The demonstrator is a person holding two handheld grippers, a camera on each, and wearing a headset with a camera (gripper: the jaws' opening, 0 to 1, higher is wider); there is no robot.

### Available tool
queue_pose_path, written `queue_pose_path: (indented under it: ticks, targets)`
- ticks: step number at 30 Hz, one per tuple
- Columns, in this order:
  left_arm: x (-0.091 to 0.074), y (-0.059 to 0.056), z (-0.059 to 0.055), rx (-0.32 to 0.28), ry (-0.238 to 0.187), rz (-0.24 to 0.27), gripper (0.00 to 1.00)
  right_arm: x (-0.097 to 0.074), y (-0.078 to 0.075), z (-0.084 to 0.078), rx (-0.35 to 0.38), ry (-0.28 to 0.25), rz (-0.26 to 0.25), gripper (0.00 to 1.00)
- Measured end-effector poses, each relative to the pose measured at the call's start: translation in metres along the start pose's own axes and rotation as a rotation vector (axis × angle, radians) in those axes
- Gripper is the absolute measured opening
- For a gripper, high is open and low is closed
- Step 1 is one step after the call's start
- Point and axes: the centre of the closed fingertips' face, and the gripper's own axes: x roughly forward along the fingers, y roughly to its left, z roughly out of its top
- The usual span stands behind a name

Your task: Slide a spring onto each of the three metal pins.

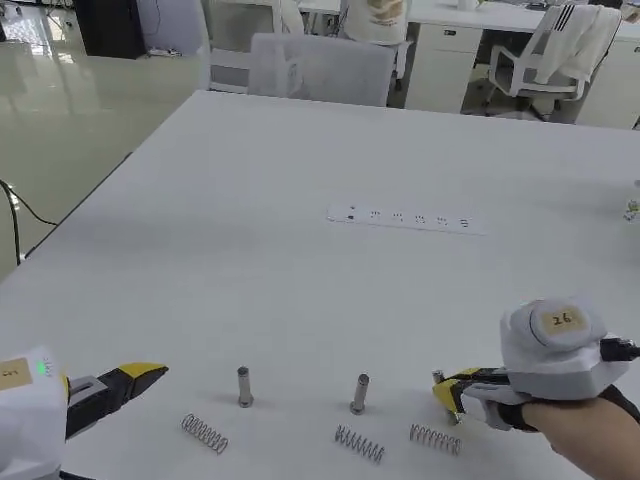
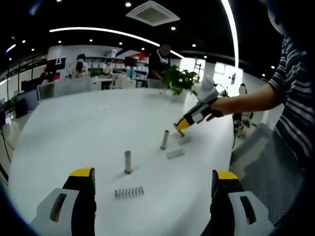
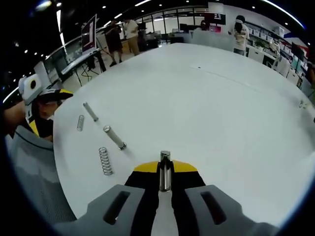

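My right hand [image 1: 585, 425] reaches in from the near right, and my right gripper [image 1: 447, 390] lies nearly level over the white table [image 1: 300, 160], pointing left. Its jaws are closed on the right pin [image 1: 438, 377], clamped near the pin's top. In the right gripper view the pin runs straight up between the yellow tips. My left gripper [image 1: 150, 375] sits low at the near left, aimed right toward the row of pins. Its jaws are spread wide with nothing between them.

The left pin [image 1: 244, 386] and the middle pin [image 1: 360, 393] stand upright on their flat bases, long axes vertical, well apart from each other. The three springs lie flat on the table, none on a pin: the left spring [image 1: 204, 432], the middle spring [image 1: 359, 443] and the right spring [image 1: 435, 438]. Each is just nearer to me than its pin, its long axis running roughly left to right with a slight slant. A power strip [image 1: 405, 218] lies farther back.
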Motion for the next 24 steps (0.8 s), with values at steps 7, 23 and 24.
queue_pose_path:
  ticks: [7,23,24]
  targets:
    - [0.0,0.0,0.0009,0.002,-0.002,0.001,0.95,-0.0013,0.0015,0.0035,-0.021,-0.016,-0.003,0.05]
    - [-0.0001,-0.0008,-0.0001,0.002,0.003,0.002,0.95,-0.0066,0.0043,0.0029,-0.069,-0.043,-0.007,0.05]
    - [0.0001,-0.001,0.0004,0.0,0.001,0.001,0.95,-0.0075,0.0048,0.002,-0.072,-0.043,-0.011,0.05]
